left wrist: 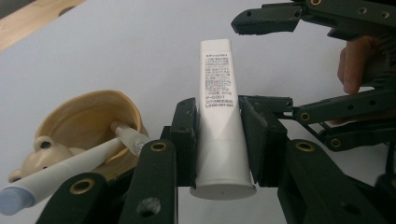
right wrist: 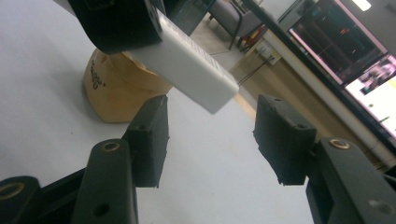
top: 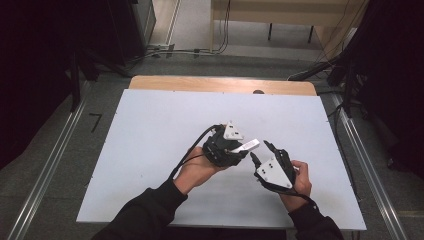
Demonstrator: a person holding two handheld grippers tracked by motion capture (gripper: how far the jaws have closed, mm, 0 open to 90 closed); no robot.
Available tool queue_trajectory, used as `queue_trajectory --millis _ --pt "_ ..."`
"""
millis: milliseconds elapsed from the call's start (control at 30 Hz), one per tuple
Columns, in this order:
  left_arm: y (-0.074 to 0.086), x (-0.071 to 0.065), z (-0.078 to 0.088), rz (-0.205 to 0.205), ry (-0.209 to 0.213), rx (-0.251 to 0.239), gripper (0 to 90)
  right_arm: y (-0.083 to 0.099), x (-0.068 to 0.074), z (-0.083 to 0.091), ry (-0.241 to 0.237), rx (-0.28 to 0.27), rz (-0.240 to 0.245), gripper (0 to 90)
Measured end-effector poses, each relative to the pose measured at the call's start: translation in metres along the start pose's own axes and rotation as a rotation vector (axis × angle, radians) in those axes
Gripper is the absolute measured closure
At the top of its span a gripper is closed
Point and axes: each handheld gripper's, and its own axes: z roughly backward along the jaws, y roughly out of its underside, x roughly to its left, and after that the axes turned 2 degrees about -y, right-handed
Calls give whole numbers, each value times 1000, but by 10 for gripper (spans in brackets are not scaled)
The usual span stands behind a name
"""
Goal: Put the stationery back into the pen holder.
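My left gripper (left wrist: 218, 126) is shut on a white tube (left wrist: 218, 116) with black print, gripped near its capped end. The tube's flat end (right wrist: 196, 70) points toward my right gripper (right wrist: 210, 135), whose jaws stand open just below and around that end without touching it. In the high view the left gripper (top: 227, 145) holds the tube (top: 248, 146) above the table's middle, with the right gripper (top: 260, 151) close at its right. A beige bear-shaped cup (left wrist: 88, 116) sits under the left gripper, with a white pen-like stick (left wrist: 84, 161) in it. The cup (right wrist: 116, 88) stands on the table.
The white tabletop (top: 150, 150) has a wooden strip (top: 220, 84) along its far edge. Metal rails (top: 45, 170) run along the floor on both sides, and cables (top: 310, 70) lie beyond the table.
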Motion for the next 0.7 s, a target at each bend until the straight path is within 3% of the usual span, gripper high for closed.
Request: queue_trajectory --millis 133,333,633,667,700 --pt "2 -3 -5 -10 10 25 675 0 12 -1 57 -5 130 458" --pt "2 -6 -11 -19 24 54 675 2 27 -2 105 -4 304 504" --pt "3 -6 -16 -20 36 92 675 7 42 -7 152 -2 469 622" --pt "3 -6 -17 -20 38 97 675 8 41 -8 158 5 524 639" --pt "3 -6 -17 -20 38 99 675 9 43 -9 167 -7 521 650"
